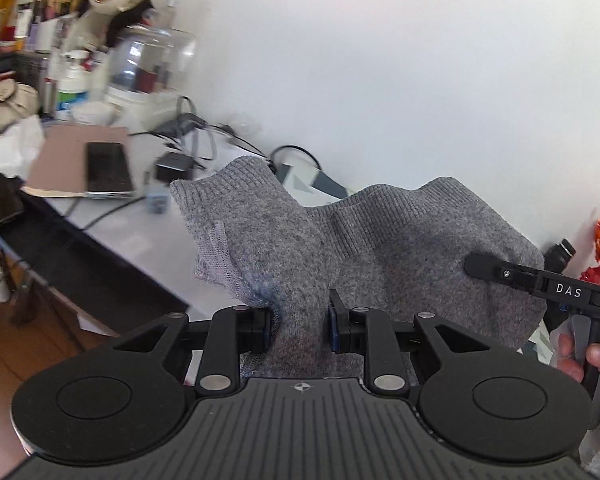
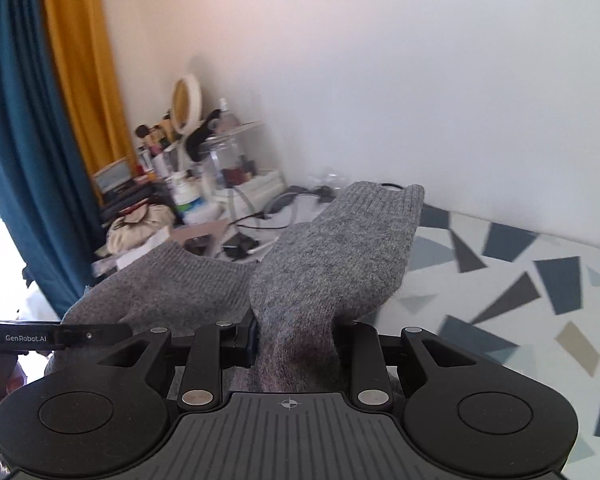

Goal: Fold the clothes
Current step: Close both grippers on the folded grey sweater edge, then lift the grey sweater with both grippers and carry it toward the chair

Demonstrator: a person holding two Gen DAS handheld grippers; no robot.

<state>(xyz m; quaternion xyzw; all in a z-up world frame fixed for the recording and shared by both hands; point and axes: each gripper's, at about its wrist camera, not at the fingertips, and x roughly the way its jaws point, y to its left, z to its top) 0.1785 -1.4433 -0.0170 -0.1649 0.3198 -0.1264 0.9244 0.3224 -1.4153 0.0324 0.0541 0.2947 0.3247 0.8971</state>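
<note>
A grey knit garment hangs lifted in the air, stretched between both grippers, with its ribbed edges standing up. In the left wrist view my left gripper is shut on a bunched fold of it, blue pads pressing the cloth from both sides. From the right my right gripper reaches in side-on and sits against the same cloth, a hand on its handle. In the right wrist view my right gripper is shut on another thick fold of the grey garment. The left gripper comes in from the left edge. The garment's lower part is hidden.
A white desk to the left carries bottles, a round mirror, cables and a dark flat device. A bed sheet with blue and grey shapes lies to the right. Blue and yellow curtains hang at the left, and a white wall stands behind.
</note>
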